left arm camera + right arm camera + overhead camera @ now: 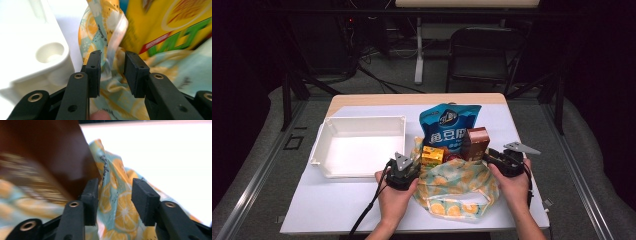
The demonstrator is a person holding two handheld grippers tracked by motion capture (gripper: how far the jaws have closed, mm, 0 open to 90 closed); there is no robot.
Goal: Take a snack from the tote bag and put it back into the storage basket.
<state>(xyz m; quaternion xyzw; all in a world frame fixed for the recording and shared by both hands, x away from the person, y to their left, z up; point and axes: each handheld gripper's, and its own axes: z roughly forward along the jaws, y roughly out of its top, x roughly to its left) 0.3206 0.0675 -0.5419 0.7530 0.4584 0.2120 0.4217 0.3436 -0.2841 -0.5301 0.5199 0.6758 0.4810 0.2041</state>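
A cloth bag printed with orange slices lies open near the table's front edge. In it stand a blue snack pouch, a brown carton and a small yellow box. My left gripper is at the bag's left rim. In the left gripper view its jaws stand apart around a fold of the bag, with the yellow box behind. My right gripper is at the bag's right rim; its jaws are apart over the fabric, beside the brown carton.
A white plastic tray sits left of the bag, close to my left gripper, and its corner fills the left of the left gripper view. The white table mat extends in front. A folding chair stands beyond the table.
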